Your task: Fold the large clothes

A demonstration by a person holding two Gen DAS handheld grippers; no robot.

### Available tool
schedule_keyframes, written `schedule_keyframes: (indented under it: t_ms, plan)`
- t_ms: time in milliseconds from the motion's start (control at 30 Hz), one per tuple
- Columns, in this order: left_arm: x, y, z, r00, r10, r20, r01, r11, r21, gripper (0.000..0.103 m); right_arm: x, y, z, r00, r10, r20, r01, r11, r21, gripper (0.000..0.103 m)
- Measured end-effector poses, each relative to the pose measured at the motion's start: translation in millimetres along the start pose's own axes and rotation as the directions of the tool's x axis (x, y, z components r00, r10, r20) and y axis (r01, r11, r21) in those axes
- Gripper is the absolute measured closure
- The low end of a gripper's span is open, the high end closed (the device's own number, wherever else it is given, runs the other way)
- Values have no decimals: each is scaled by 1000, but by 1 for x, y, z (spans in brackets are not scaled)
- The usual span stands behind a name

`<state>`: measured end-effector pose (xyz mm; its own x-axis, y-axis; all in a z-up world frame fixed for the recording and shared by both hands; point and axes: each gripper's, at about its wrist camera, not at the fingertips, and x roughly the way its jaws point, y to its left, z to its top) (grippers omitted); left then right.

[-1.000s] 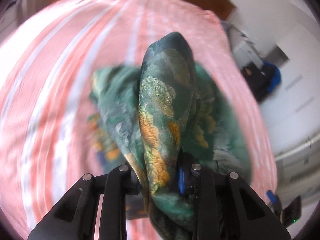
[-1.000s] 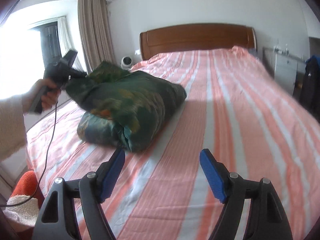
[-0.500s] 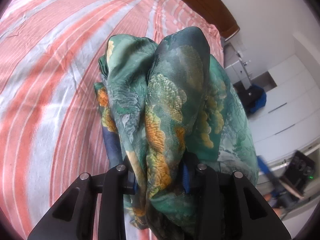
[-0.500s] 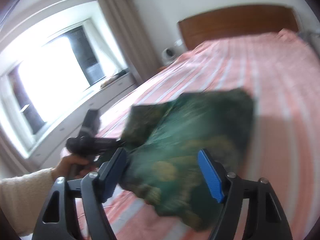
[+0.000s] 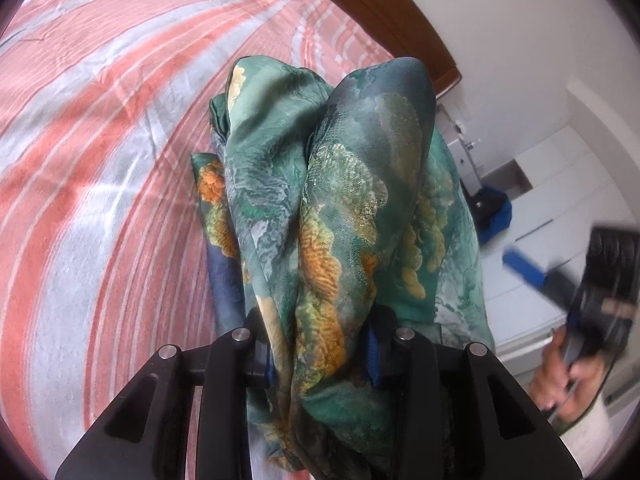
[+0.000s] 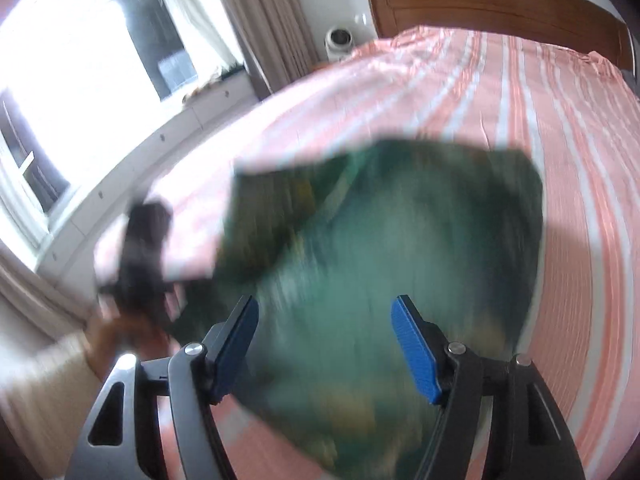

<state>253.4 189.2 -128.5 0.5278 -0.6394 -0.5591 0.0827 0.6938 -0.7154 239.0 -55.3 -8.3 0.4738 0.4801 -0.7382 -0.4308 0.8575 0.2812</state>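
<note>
A large green garment (image 5: 344, 208) with orange and gold print is bunched between the pads of my left gripper (image 5: 322, 356), which is shut on it and holds it above the striped bed. In the right wrist view the garment (image 6: 400, 264) is a blurred green mass hanging over the bed, directly ahead of my right gripper (image 6: 324, 344), which is open and empty. The left gripper (image 6: 140, 256) shows there as a dark blur at the garment's left end. The right gripper (image 5: 600, 280) shows at the right edge of the left wrist view.
The bed (image 6: 520, 92) has a pink and white striped sheet and a wooden headboard (image 6: 480, 4). A bright window (image 6: 80, 80) with curtains is on the left. White cabinets (image 5: 560, 184) and a dark and blue bag (image 5: 490, 212) stand beside the bed.
My left gripper has lifted the garment off the bed. My right gripper has swung left and closer to the garment, which now fills its view.
</note>
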Motion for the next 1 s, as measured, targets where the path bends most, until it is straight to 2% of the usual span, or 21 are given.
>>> schedule_keyframes:
  t_ms: [67, 133, 200, 267, 333, 400, 467, 500, 567, 600, 633, 700, 733, 800, 900, 967, 1000]
  plan:
    - [-1, 5, -4, 1000, -14, 14, 14, 1000, -6, 69, 19, -1, 30, 999, 48, -17, -47, 998, 48, 34]
    - [-3, 9, -7, 1000, -20, 25, 20, 1000, -7, 69, 63, -8, 52, 990, 110, -86, -102, 990, 97, 34]
    - [-4, 14, -12, 999, -3, 34, 4, 1000, -5, 70, 115, -21, 51, 977, 106, -183, -80, 986, 145, 34]
    - [-4, 22, -18, 999, -11, 46, 12, 1000, -13, 70, 149, -25, 41, 970, 56, -237, -27, 992, 126, 36]
    - [-8, 29, -22, 997, -51, 58, 53, 998, -33, 70, 151, -12, 49, 966, 10, -259, 5, 998, 57, 35]
    - [-11, 30, -25, 996, -64, 60, 66, 997, -38, 69, 138, -1, 68, 966, 30, -256, -19, 999, 43, 35]
    - [-13, 30, -27, 997, -56, 52, 58, 998, -26, 68, 125, 20, 92, 974, 51, -223, -59, 998, -29, 36]
    - [-15, 29, -27, 997, -53, 50, 54, 998, -19, 68, 126, 34, 102, 976, 32, -215, -52, 995, -90, 36]
    - [-19, 30, -29, 997, -63, 46, 64, 998, -22, 67, 154, 61, 114, 966, -128, -226, 68, 965, -253, 37]
    - [-20, 33, -30, 996, -73, 44, 74, 997, -31, 67, 178, 68, 112, 942, -224, -250, 135, 934, -330, 37]
    - [-21, 40, -31, 996, -82, 42, 85, 995, -52, 67, 212, 69, 106, 906, -304, -295, 181, 907, -381, 37]
    - [-22, 49, -32, 994, -103, 40, 106, 989, -99, 68, 248, 60, 87, 873, -359, -329, 215, 891, -400, 37]
    - [-22, 55, -32, 992, -119, 40, 123, 985, -120, 68, 260, 55, 78, 866, -371, -335, 226, 889, -399, 37]
    - [-24, 58, -32, 990, -135, 32, 138, 983, -125, 68, 266, 44, 77, 873, -343, -347, 222, 912, -345, 37]
    - [-28, 51, -32, 992, -127, 20, 128, 989, -80, 68, 256, 32, 84, 886, -297, -357, 199, 937, -287, 38]
    - [-32, 51, -36, 990, -138, 22, 139, 987, -82, 67, 228, 38, 90, 907, -284, -309, 199, 939, -279, 39]
    - [-33, 53, -37, 989, -143, 23, 144, 986, -88, 67, 208, 41, 92, 926, -262, -273, 190, 945, -265, 38]
